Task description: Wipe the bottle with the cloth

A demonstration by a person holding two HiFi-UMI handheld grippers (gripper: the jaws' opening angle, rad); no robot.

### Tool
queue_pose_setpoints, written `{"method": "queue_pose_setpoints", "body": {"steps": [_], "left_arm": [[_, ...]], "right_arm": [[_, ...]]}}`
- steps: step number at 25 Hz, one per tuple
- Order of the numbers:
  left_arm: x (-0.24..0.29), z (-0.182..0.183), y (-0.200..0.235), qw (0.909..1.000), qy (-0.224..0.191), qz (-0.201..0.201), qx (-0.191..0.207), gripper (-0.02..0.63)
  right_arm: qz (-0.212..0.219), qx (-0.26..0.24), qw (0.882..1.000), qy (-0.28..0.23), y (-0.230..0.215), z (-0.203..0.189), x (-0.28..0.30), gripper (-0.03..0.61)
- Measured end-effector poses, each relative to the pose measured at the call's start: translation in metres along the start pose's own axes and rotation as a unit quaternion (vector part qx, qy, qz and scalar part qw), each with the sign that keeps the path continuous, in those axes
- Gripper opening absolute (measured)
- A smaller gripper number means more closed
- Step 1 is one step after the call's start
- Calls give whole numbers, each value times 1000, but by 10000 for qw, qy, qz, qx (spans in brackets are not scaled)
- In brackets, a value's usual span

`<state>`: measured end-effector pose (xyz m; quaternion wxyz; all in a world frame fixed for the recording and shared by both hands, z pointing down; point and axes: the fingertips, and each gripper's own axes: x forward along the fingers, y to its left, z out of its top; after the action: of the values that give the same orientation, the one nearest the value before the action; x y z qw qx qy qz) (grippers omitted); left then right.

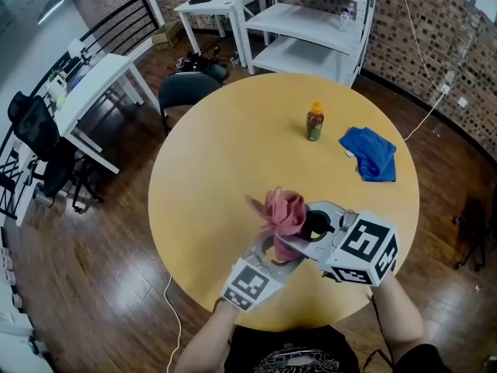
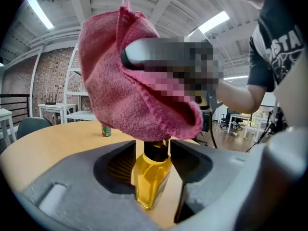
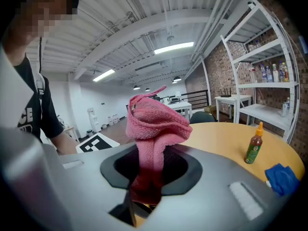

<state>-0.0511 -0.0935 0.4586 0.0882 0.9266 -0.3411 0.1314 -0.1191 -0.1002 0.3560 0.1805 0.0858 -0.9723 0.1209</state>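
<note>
A small bottle of yellow liquid with a dark cap (image 2: 151,179) stands upright between the jaws of my left gripper (image 2: 153,158). A thin strip of table shows beside it, so the pads do not press on it. A pink cloth (image 2: 134,81) is draped over the bottle's top. My right gripper (image 3: 149,172) is shut on this pink cloth (image 3: 154,124), which bunches up above its jaws. In the head view both grippers meet near the table's front, left gripper (image 1: 283,249) below, right gripper (image 1: 299,228) from the right, and the pink cloth (image 1: 286,210) hides the bottle.
On the round wooden table (image 1: 217,162), an orange-capped sauce bottle (image 1: 314,123) stands at the far side with a blue cloth (image 1: 370,152) to its right. A dark chair (image 1: 186,88) sits behind the table, with white shelving (image 1: 311,22) beyond it.
</note>
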Motion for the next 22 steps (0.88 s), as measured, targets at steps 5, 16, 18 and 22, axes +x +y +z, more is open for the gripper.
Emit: {"method": "queue_pose_setpoints", "body": {"steps": [5,16,18,22], "left_arm": [[-2,0,0,10000,-14,-9,12,218],[-3,-1,-1,10000,-29,-4,-46,218],[-2,-1,-2,10000,-32,-3,-57,216],[1,0,0,10000,-29,-17,-52,216]], "right_arm": [[-72,-252,9994,-223,6,-8,-16,101],[-46,34,9985,-544,-2,-31,-48,101],[-128,15,9988,-471,-9,-35,-52,101],[-285,82,9987,-408,-30,-37,-56,101]]}}
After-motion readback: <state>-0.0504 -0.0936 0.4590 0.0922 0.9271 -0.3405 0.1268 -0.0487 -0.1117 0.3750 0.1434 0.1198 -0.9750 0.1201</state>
